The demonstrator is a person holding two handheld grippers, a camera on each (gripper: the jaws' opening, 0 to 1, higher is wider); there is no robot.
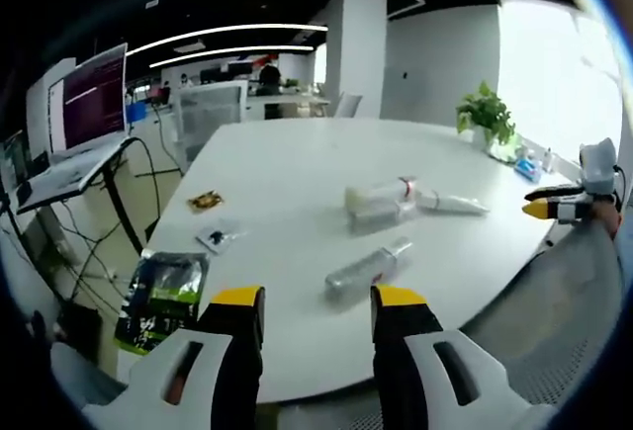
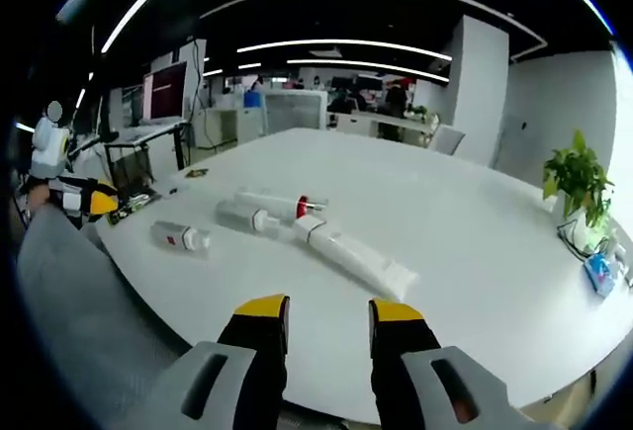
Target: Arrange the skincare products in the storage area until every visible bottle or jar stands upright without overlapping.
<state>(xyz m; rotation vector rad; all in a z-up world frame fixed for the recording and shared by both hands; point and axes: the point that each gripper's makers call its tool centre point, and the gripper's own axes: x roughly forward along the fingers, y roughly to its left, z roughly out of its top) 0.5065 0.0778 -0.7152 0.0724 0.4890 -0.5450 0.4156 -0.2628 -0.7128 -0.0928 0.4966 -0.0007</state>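
Several skincare items lie on their sides on the white table (image 1: pixel 287 163). Nearest my left gripper (image 1: pixel 317 300) is a clear bottle (image 1: pixel 368 270), also seen as the leftmost bottle (image 2: pixel 181 237). Beyond it lie two clear bottles side by side (image 1: pixel 379 205), one with a red band (image 2: pixel 285 203), the other beside it (image 2: pixel 247 217). A white tube (image 2: pixel 358 254) stretches away from them (image 1: pixel 451 203). Both grippers hover off the table's edge with jaws apart and nothing between them. My right gripper (image 2: pixel 328 309) also appears at the far right (image 1: pixel 554 205); my left gripper shows at the left (image 2: pixel 87 200).
A potted plant (image 1: pixel 485 114) and small blue items (image 2: pixel 598 272) stand at the table's far side. A green packet (image 1: pixel 163 292) and two small wrappers (image 1: pixel 205 200) lie at the left end. A grey mesh chair back (image 1: pixel 564 321) stands by the near edge. A laptop (image 1: pixel 89 104) sits on a side stand.
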